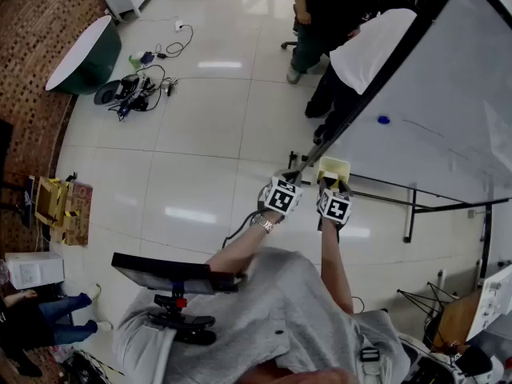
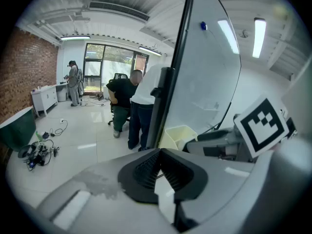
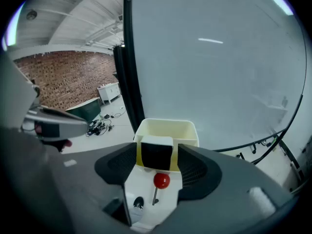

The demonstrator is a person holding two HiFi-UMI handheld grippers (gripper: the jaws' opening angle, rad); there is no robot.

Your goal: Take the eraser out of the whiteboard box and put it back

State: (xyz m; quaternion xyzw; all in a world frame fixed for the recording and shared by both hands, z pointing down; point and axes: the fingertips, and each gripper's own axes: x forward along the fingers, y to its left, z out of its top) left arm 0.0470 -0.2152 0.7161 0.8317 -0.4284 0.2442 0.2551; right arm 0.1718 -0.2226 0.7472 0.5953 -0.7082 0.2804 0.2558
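A cream whiteboard box point(image 1: 332, 167) hangs at the lower corner of the tilted whiteboard point(image 1: 448, 110). In the right gripper view the black eraser point(image 3: 156, 155) with a white top stands at the box's point(image 3: 168, 127) near edge. My right gripper point(image 3: 157, 147) is open around it, and a thin strip of cream shows on each side between pad and eraser. My left gripper point(image 2: 160, 152) is shut with nothing in it. It hovers just left of the box point(image 2: 178, 134) and of the right gripper point(image 2: 229, 143). In the head view both grippers point(image 1: 292, 180) point(image 1: 332, 186) sit side by side below the box.
The whiteboard's black frame post point(image 2: 170, 72) rises right ahead of the left gripper. Stand legs point(image 1: 412, 210) run along the floor to the right. People point(image 1: 336, 22) stand beyond the board. Cables point(image 1: 136, 86) and a round green table point(image 1: 84, 54) lie far left.
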